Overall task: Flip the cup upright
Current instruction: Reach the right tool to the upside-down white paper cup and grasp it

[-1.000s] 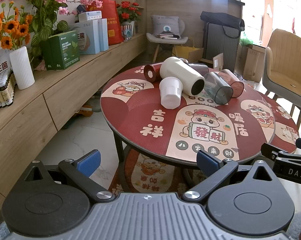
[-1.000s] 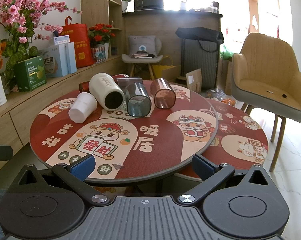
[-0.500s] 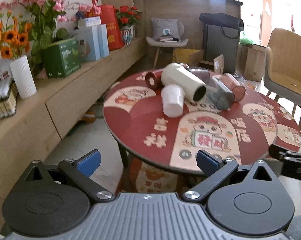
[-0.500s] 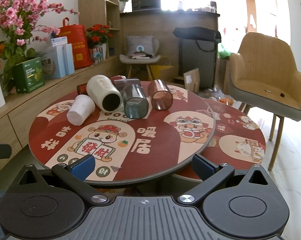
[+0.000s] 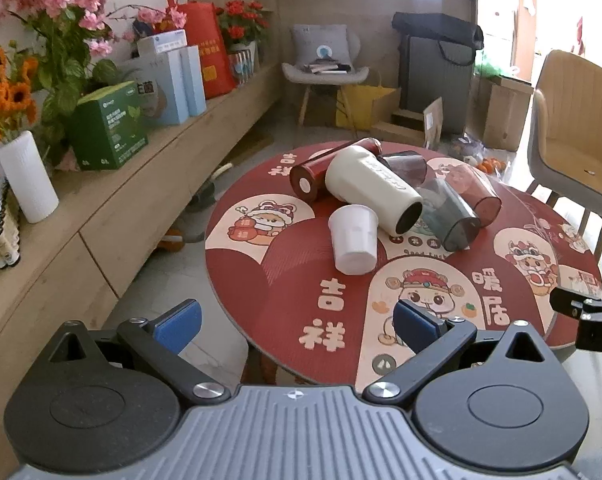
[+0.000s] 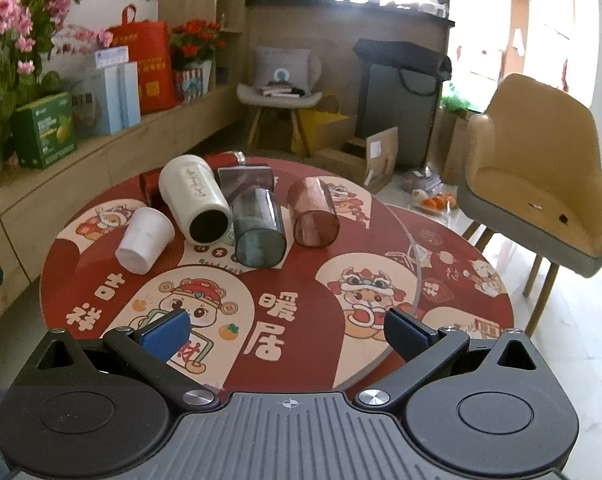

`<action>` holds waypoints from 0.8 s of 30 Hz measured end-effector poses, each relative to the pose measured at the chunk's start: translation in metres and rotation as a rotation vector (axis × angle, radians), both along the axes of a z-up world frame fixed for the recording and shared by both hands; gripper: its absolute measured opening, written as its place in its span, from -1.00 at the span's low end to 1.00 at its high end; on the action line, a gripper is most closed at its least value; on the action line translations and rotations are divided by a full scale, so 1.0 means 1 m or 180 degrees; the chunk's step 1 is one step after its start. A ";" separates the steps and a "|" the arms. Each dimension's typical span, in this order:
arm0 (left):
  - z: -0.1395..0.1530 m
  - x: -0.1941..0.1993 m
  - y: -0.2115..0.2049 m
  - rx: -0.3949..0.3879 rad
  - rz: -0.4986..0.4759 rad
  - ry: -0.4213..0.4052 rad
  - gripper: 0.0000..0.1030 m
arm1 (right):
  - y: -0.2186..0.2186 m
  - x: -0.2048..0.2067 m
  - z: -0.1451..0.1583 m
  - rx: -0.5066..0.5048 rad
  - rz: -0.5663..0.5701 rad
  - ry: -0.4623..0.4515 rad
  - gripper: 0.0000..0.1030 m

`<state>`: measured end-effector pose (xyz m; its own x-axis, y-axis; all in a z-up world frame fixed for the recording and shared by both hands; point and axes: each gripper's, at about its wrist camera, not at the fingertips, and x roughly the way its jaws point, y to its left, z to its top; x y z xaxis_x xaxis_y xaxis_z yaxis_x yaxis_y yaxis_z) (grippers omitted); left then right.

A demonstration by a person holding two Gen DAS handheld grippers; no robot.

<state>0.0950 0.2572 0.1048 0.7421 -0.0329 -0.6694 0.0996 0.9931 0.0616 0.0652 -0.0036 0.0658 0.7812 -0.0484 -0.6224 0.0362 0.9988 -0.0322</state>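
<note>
Several cups lie on their sides on a round red table [image 5: 285, 300] [image 6: 301, 300]: a small white cup [image 5: 353, 239] [image 6: 144, 239], a large cream tumbler [image 5: 372, 189] [image 6: 193, 198], a grey clear cup [image 5: 449, 214] [image 6: 257, 227], a pink clear cup [image 5: 477, 195] [image 6: 313, 217], a dark clear cup [image 5: 404, 166] [image 6: 244, 178] and a red bottle [image 5: 328, 168] [image 6: 149, 182]. My left gripper [image 5: 297, 322] is open and empty over the table's near left edge. My right gripper [image 6: 287, 328] is open and empty above the table's near edge.
A wooden sideboard [image 5: 113, 200] with boxes, a white vase [image 5: 28, 176] and flowers runs along the left. A tan armchair [image 6: 541, 184] stands right of the table. A grey chair [image 6: 279, 92] and a dark suitcase [image 6: 401, 92] stand behind.
Both grippers have risen and tilted down toward the table, and moved closer to it. The cups have not moved. Both stay open.
</note>
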 end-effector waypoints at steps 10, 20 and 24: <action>-0.024 0.040 0.012 -0.0174 0.0034 0.0146 0.99 | 0.029 0.047 -0.005 -0.0122 0.0212 0.0271 0.99; -0.065 0.088 0.038 -0.0187 0.0255 0.0213 0.99 | 0.066 0.114 -0.018 -0.0242 0.0471 0.0327 0.99; -0.071 0.101 0.055 -0.0257 0.0350 0.0274 0.99 | 0.083 0.143 -0.026 -0.0201 0.0569 0.0355 0.96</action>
<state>0.1961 0.3123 0.0341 0.6842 -0.0109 -0.7292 -0.0085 0.9997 -0.0230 0.2082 0.0795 0.0401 0.7072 0.0433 -0.7057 -0.1487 0.9849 -0.0886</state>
